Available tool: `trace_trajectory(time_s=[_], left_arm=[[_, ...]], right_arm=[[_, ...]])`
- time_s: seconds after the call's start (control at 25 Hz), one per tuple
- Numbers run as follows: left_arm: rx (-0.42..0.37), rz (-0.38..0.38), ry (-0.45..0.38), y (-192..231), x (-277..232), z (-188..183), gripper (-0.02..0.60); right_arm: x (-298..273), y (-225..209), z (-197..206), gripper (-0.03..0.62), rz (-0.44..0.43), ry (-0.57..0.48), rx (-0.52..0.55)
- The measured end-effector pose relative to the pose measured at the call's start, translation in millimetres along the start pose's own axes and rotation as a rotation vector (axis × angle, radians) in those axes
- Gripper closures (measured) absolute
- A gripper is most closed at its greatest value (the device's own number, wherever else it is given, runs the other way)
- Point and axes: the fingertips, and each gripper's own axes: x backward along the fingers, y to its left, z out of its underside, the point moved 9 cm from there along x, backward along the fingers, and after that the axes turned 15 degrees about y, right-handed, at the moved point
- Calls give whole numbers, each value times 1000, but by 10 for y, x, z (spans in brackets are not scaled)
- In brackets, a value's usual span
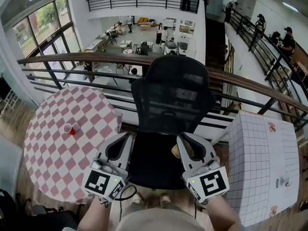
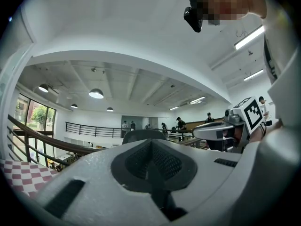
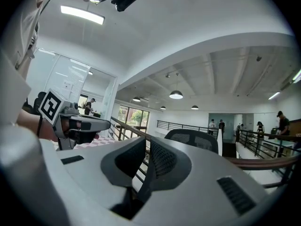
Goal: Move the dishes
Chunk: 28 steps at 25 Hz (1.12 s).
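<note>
Left gripper (image 1: pixel 125 137) and right gripper (image 1: pixel 183 138): both clenched, pads together, nothing between them, side by side over the black mesh office chair (image 1: pixel 171 100). Red cup (image 1: pixel 70 128) sits on the round checked table (image 1: pixel 53 153) at 9 o'clock, well apart from both.

Had smooth white moulded shells on left gripper (image 1: pixel 120 143) and right gripper (image 1: pixel 188 146), with dark ribbed pads (image 2: pixel 164 161) inside. Bore a black-and-white marker cube (image 1: pixel 102 183) behind each. Trailed a black cable (image 1: pixel 126 192) under the left one. Wore pale beige clothing (image 1: pixel 163 220).
</note>
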Motion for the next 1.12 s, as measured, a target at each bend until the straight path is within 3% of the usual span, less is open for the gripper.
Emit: trace_trajectory(time_s=[0.2,0.44,0.64,0.88,1.12], left_arm=[[25,44,4,81,-101,-37,569],[14,95,28,145,-291,-187,569],[-13,121,59,-143,-1145,316,568],[7,137,99,14,-1437,664,568],[0,150,166,-182,-1984,1198,568]], right_arm=[[-55,-100,-51,554,32,88,67],[-284,-356,-255,553,3,204,117],[-703,-1020,536,553,-53,341,114],[-1196,-991,1110,553,-101,497,119],[-1643,-1285,2133,552,-166,665,139]])
